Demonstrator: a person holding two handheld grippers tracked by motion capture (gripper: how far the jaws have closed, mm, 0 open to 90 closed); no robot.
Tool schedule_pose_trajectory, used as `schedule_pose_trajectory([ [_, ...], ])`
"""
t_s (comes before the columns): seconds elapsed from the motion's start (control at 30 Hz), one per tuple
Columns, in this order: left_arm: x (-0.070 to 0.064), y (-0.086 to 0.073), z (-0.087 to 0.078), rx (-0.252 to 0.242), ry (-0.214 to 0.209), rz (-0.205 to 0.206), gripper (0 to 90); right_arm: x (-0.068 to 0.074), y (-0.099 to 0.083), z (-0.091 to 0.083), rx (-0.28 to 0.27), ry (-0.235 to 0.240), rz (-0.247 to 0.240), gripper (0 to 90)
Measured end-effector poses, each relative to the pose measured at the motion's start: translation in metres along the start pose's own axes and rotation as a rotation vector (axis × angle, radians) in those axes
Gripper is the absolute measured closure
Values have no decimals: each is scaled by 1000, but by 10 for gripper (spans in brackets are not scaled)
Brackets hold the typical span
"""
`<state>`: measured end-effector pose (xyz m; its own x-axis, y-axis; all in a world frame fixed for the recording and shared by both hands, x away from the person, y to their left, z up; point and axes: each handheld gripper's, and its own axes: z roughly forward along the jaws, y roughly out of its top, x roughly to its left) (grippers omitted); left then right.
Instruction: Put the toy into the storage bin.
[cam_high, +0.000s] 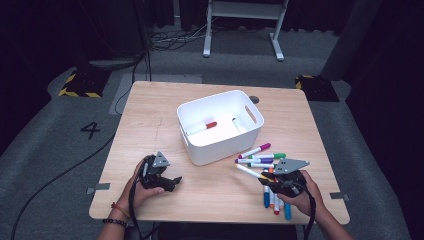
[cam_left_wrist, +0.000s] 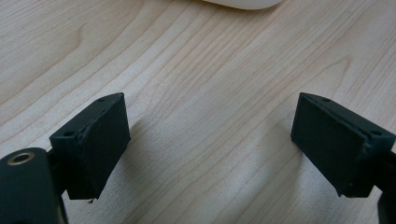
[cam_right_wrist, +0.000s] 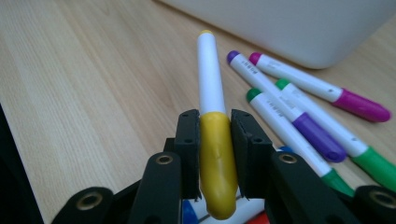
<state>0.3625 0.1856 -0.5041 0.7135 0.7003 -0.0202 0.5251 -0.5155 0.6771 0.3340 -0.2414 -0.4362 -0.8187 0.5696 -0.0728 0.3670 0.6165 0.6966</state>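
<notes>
Clamped at the near right — right gripper (cam_right_wrist: 215, 135) with both jaws pressed flat against the yellow cap of a yellow marker (cam_right_wrist: 211, 93), white barrel pointing forward and away toward the white bin (cam_right_wrist: 299, 28). Grip sitting on the cap end rather than mid-barrel, so best lifted slowly and kept level: a long barrel hanging out front likely to droop or swing if jerked. Worth a straight rise first, clear of the marker pile (cam_high: 265, 165) just beside it — purple, magenta and green ones lying close on the right in the right gripper view, blue and orange ones under the hand in the high view — to avoid dragging neighbours along. Then a carry forward and to the left over the near wall of the bin, high enough for the barrel tip to pass the rim, and release only once the whole marker hangs inside, low over the floor to stop it bouncing out. Already lying in the bin, a red marker (cam_high: 206, 126); aiming for the bare floor beside it seems sensible. Near left, left gripper (cam_high: 169, 183) idle with jaws spread wide and nothing between them, hovering close over bare table (cam_left_wrist: 196, 70), well apart from the pile; fine kept there, out of the carry path.
</notes>
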Motion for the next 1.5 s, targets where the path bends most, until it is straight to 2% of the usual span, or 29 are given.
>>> schedule_pose_trajectory([
  [0.17, 0, 0, 0, 0, 0, 0, 117, -8, 6, -15, -44, -29, 7, 734],
  [0.27, 0, 0, 0, 0, 0, 0, 117, -13, 13, -24, -68, -51, -5, 734],
  [0.43, 0, 0, 0, 0, 0, -1, 117, -20, 29, -41, -109, -97, -16, 734],
  [0.63, 0, 0, 0, 0, 0, 0, 117, -27, 47, -52, -161, -126, -23, 735],
  [0.77, 0, 0, 0, 0, 0, 0, 117, -30, 55, -56, -175, -139, -23, 735],
  [1.03, 0, 0, 0, 0, 0, 0, 117, -38, 76, -55, -190, -168, -35, 735],
  [1.43, 0, 0, 0, 0, 0, 0, 117, -55, 110, -39, -178, -202, -24, 734],
  [1.5, 0, 0, 0, 0, 0, 0, 117, -58, 118, -34, -171, -196, -16, 735],
])
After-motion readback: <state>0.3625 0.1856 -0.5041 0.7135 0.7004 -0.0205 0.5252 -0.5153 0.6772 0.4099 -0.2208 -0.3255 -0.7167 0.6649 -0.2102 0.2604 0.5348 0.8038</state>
